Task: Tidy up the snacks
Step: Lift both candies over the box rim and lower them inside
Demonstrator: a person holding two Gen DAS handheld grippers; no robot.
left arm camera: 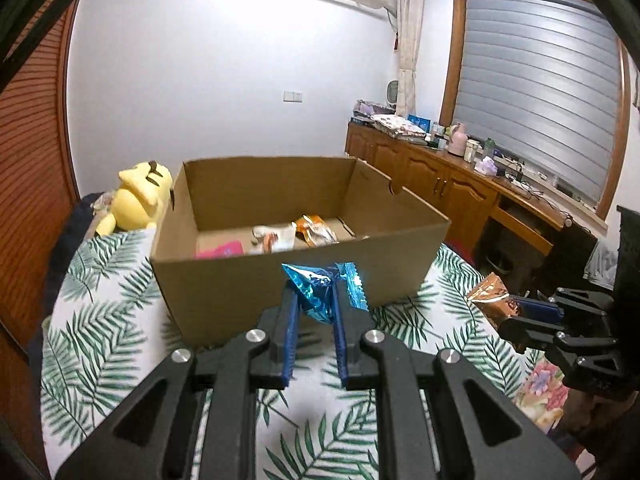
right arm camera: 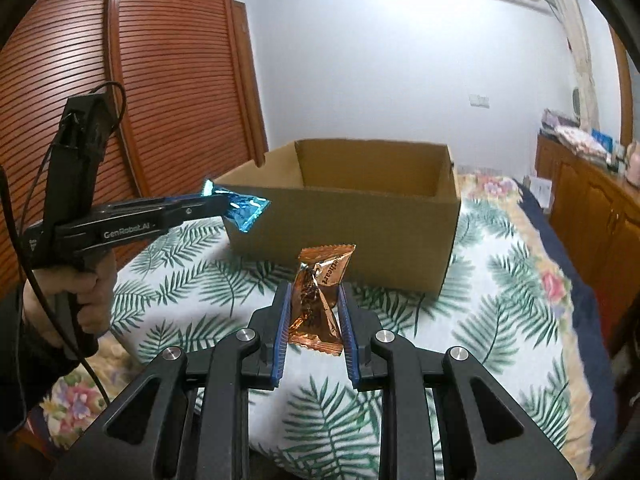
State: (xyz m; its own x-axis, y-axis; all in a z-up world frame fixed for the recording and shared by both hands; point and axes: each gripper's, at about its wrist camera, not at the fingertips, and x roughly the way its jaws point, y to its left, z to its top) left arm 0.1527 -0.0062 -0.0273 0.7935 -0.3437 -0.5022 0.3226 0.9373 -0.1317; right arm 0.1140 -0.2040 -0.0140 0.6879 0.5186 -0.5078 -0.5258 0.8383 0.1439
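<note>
Blue rubber-lined fingers of the left gripper (left arm camera: pixel 314 300) clamped on a crinkled, shiny blue foil snack packet (left arm camera: pixel 320 290), held in the air just short of the near wall of the open brown cardboard box (left arm camera: pixel 280 280). Same packet seen from the right wrist view (right arm camera: pixel 244 210), pinched at the tip of the left gripper (right arm camera: pixel 218 204), level with the box's near corner, a bare hand (right arm camera: pixel 86 300) wrapped round the grip below.

Copper-coloured foil snack packet (right arm camera: pixel 320 296) gripped upright between the closed-in fingers of the right gripper (right arm camera: pixel 314 312), above the white bedspread with green palm-leaf print (right arm camera: pixel 200 280) and in front of the box (right arm camera: pixel 360 232). From the left wrist view, that copper packet (left arm camera: pixel 490 294) at the tip of the right gripper (left arm camera: pixel 516 308), off to the right of the box and lower than its rim.

Inside the box, on its floor: a pink packet (left arm camera: pixel 224 250), a white-and-orange wrapped snack (left arm camera: pixel 274 238) and an orange packet (left arm camera: pixel 316 230), lying close together.

Beyond the box's left corner, a yellow plush toy (left arm camera: pixel 140 196) lying on the bed. Further right, a long wooden cabinet (left arm camera: pixel 440 172) under the shuttered window, its top crowded with small items. At the left, a reddish-brown slatted wardrobe door (right arm camera: pixel 160 80).
</note>
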